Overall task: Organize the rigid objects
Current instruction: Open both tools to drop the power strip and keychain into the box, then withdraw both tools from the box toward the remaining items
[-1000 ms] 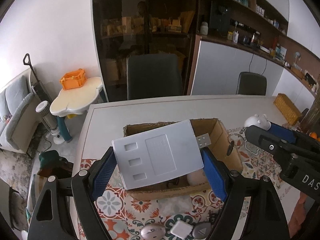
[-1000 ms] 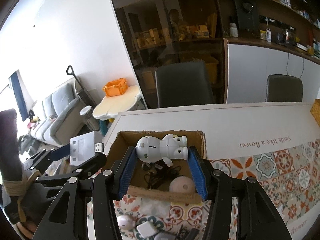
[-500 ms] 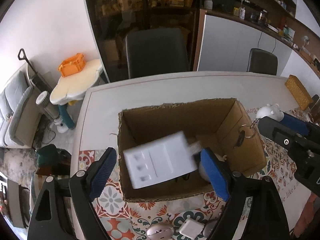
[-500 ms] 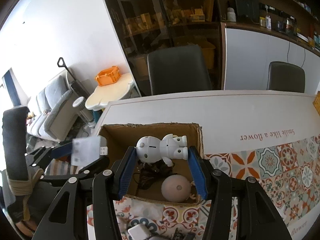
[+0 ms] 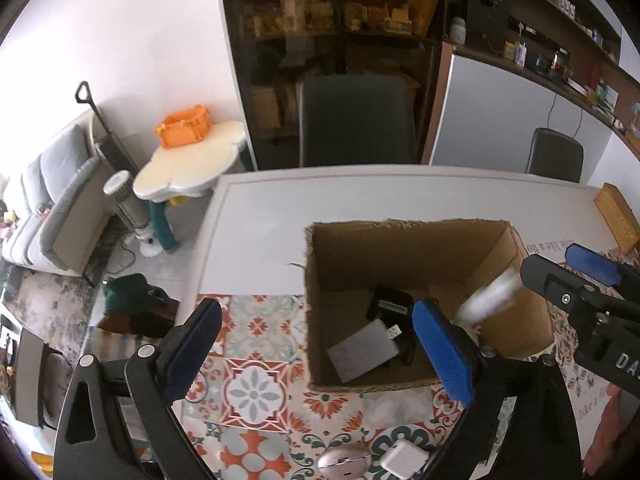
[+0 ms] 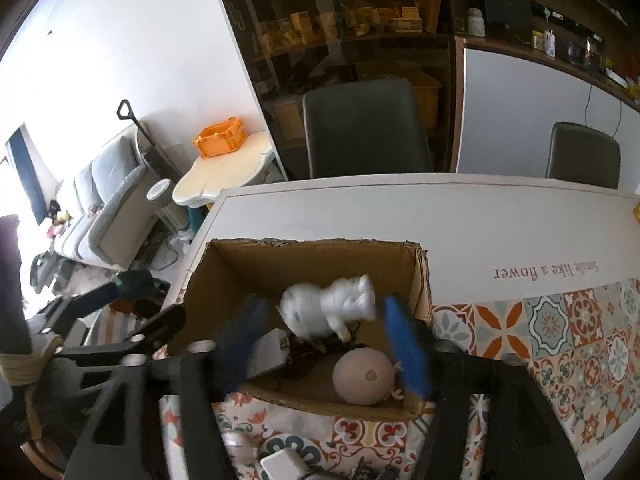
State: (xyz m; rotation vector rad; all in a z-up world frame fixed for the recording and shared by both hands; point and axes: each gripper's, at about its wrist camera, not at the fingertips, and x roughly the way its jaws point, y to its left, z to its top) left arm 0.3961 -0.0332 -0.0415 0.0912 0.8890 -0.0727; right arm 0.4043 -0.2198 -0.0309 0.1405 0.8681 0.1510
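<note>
Sorting loose items into the cardboard box (image 5: 404, 236) on the counter (image 5: 264, 216). Left gripper (image 5: 316, 344) is spread wide and empty beside the box; the flat white device (image 5: 362, 354) lies inside on the bottom. Right gripper (image 6: 328, 344) hangs over the box, jaws apart, white figurine (image 6: 328, 308) blurred between them and seemingly clear of both pads; I judge it mid-drop. A round pinkish object (image 6: 364, 376) also sits in the box. Next move, likely: reach for the mouse (image 5: 344, 458) or the white charger (image 5: 402, 458) on the near mat, both partly cut off. Dark items under the figurine are indistinct.
</note>
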